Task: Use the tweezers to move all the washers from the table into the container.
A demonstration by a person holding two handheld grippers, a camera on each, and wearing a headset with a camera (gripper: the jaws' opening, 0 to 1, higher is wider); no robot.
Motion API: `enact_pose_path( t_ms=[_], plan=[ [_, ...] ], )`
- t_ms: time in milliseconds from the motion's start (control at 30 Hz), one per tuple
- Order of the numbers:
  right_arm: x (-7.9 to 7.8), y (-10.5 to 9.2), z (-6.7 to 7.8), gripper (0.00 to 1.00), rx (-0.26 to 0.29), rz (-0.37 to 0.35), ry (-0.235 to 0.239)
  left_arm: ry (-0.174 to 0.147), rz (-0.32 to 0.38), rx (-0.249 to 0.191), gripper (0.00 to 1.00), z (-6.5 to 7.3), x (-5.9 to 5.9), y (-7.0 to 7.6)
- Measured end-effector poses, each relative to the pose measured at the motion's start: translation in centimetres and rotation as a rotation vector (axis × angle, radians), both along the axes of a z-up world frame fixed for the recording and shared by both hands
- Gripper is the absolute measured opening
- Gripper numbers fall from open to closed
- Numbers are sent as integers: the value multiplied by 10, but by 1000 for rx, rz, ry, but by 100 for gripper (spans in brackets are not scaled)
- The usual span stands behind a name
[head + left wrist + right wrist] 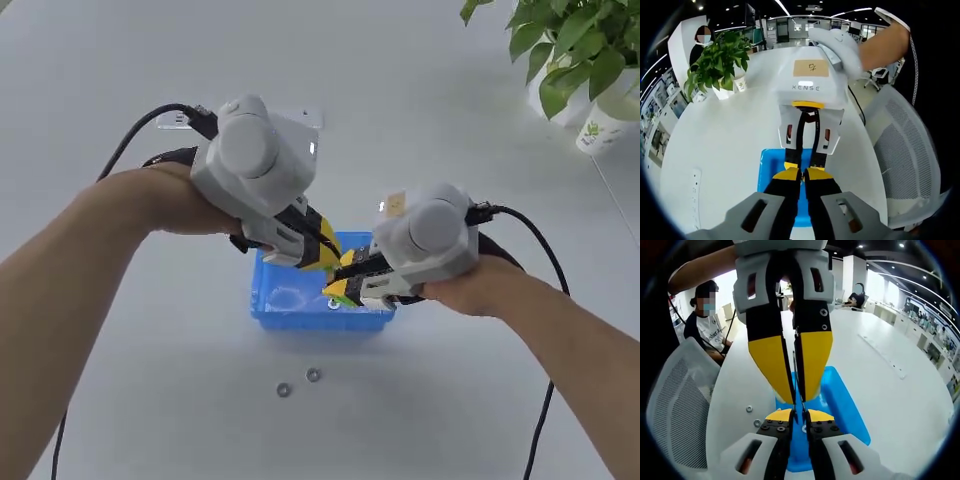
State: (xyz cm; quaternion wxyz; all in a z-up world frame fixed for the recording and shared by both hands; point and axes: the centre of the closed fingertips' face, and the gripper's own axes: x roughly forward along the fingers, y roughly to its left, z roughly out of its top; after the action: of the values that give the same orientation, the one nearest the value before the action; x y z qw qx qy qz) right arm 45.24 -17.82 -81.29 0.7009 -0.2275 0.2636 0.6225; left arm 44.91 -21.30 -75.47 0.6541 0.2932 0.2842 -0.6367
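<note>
White worktop (200,420), wide and plain, in an open office; potted plant (560,50) at its far corner, mesh chair (680,405) at the side. Item: blue container (320,320), a shallow open tray, near the middle of the worktop. Item: left gripper (802,175), above the container, its yellow fingers (770,365) closed on a thin metal strip that I take for the tweezers (794,375), tips pointing down. Item: right gripper (800,416), facing the left one tip to tip over the tray; its fingers (780,416) stand close together on either side of the tweezers' lower end, and I cannot tell whether they press it or only flank it. Item: two washers (283,390) (313,375), side by side on the bare worktop just in front of the container's near wall, not yet moved. Item: small silvery piece (333,303) inside the tray under the fingertips, probably a washer already delivered, too small to be sure. Hazards, as judged: with both grippers crowded onto one slim tool, a nudge from the right one could twist the tweezers in the left one's hold or spring them loose into the tray; a low sweep toward the two washers could knock the light container or flick the washers away across the smooth top.
</note>
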Motion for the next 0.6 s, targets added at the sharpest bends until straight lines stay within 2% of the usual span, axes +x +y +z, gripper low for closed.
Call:
enact_pose_path(
  t_ms=[367,600],
  plan=[
    [-14,1,10,12,2,9,-21,-18,7,-1,7,10,-15,3],
    [-25,1,10,12,-5,19,-25,-21,14,-7,7,10,-27,3]
  ],
)
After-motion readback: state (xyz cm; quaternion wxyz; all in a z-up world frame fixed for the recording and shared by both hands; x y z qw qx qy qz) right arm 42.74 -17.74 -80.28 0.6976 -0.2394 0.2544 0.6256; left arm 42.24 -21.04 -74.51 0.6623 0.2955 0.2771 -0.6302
